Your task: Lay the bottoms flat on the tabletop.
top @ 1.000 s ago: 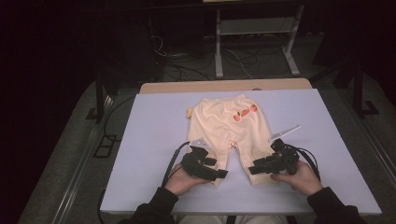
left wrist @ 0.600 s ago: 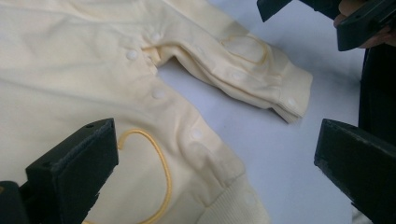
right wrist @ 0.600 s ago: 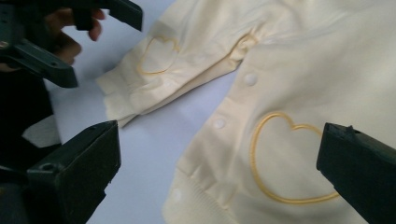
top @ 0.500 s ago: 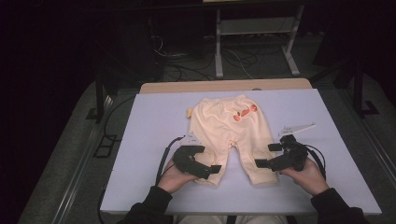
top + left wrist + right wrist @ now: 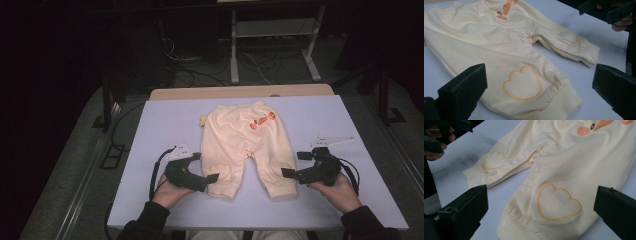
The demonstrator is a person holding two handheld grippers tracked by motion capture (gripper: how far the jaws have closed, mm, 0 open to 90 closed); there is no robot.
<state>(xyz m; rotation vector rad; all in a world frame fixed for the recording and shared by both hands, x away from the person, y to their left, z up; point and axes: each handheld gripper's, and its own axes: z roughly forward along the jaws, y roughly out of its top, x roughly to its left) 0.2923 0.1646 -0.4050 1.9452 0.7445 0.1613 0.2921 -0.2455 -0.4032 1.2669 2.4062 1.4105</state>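
Baby trousers (image 5: 247,147), pale yellow, lay spread flat on the pale table top (image 5: 165,115), waistband toward the far edge, both legs pointing back toward the person. Bore an orange motif (image 5: 262,120) near the waist, a row of press studs (image 5: 523,39) along the crotch seam, and an outlined heart patch (image 5: 522,82) low on each leg above a ribbed cuff (image 5: 285,189). Lay roughly in the middle of the table, with a small yellow tab (image 5: 203,120) showing at the left side of the waist. Flanked at the cuffs by both tools: left gripper (image 5: 206,168) just outside the left-hand leg, its near jaw tip close over the cuff edge, held in the left hand (image 5: 170,190); right gripper (image 5: 298,164) just outside the right-hand leg, held in the right hand (image 5: 337,187). Jaws of both had just been opening and stood wide apart, holding nothing: in the left gripper view, cloth seen beyond and between the black jaws, untouched by either; likewise in the right gripper view. Cable (image 5: 154,175) looped from the left tool across the table. Beyond the far edge, a strip of wooden board (image 5: 240,91), then dark floor with a white metal stand (image 5: 272,35) and loose wires.
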